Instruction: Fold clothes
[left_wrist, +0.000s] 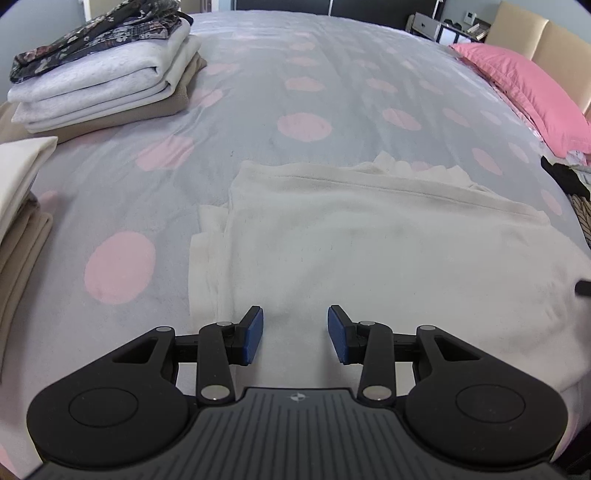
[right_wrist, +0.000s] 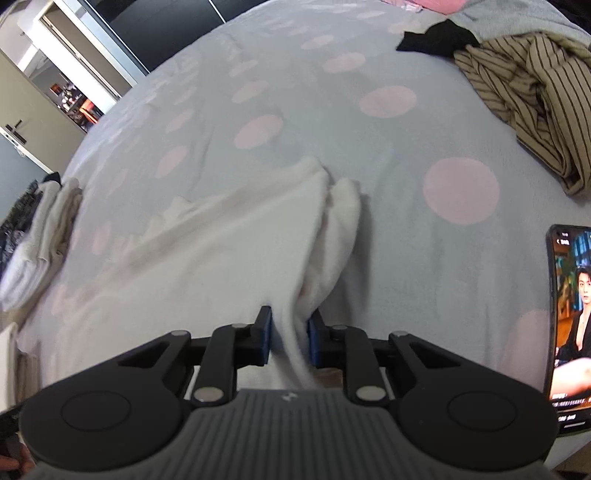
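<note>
Your right tool (right_wrist: 290, 338) gripped a bunched edge of the fluffy white fleece garment (left_wrist: 369, 236), which stretched away leftward; your left tool (left_wrist: 295, 334) hung open directly above it.

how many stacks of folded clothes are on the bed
2. One stack lies at the far left, topped by a dark floral garment; a beige stack sits at the near left edge, partly cropped.

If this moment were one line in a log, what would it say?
task: fold clothes | left claw: open, over white garment | right claw: shut on garment edge | bed: folded stack at far left
</note>
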